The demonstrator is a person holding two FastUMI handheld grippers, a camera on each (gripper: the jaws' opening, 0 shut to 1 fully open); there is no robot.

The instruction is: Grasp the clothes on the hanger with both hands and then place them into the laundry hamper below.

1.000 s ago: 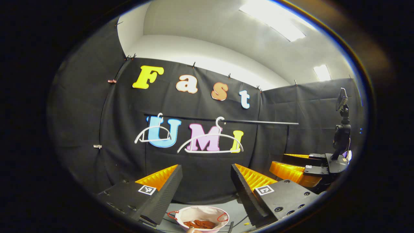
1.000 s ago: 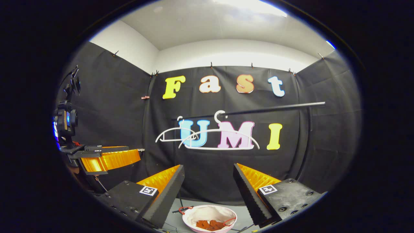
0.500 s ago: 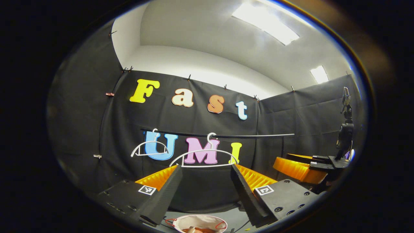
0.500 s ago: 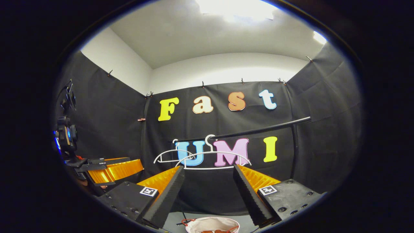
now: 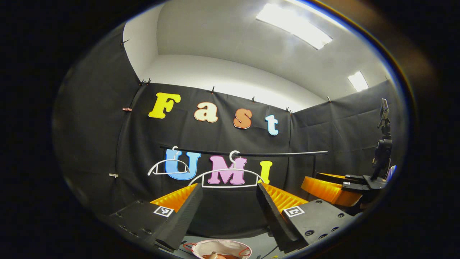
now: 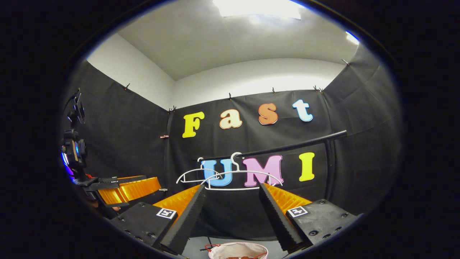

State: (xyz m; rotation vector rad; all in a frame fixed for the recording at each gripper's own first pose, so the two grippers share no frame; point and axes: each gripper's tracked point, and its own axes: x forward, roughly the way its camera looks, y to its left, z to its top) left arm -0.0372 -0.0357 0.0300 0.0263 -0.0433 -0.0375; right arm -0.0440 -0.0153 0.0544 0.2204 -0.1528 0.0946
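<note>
Left gripper view: we took the black rail [image 5: 251, 154] as our landmark. Our left gripper [image 5: 230, 212] was held below the rail with its fingers spread wide and nothing between them. Two white hangers hung from the rail: the near hanger [image 5: 226, 177] just below its middle, the far hanger [image 5: 169, 166] toward its left end. Both hangers were bare. The laundry hamper [image 5: 221, 248] stood well below the rail, under the near hanger, between our fingertips at the bottom edge. A reddish-brown garment [image 5: 215, 256] lay inside the hamper, only partly visible. The right gripper [image 5: 332, 187] was seen to the right of the rail's end, below it; we could not tell its opening from this view.

Right gripper view: the rail [image 6: 287, 147] ran up toward the right. Our right gripper [image 6: 231, 214] was below it, fingers wide apart and empty. The near hanger [image 6: 242, 178] and the far hanger [image 6: 196, 175] hung from the rail's left part, overlapping. The hamper [image 6: 237, 250] stood well below the rail, under the near hanger, with a strip of the garment [image 6: 237, 257] showing inside. The left gripper [image 6: 125, 187] was left of the rail, lower.
</note>
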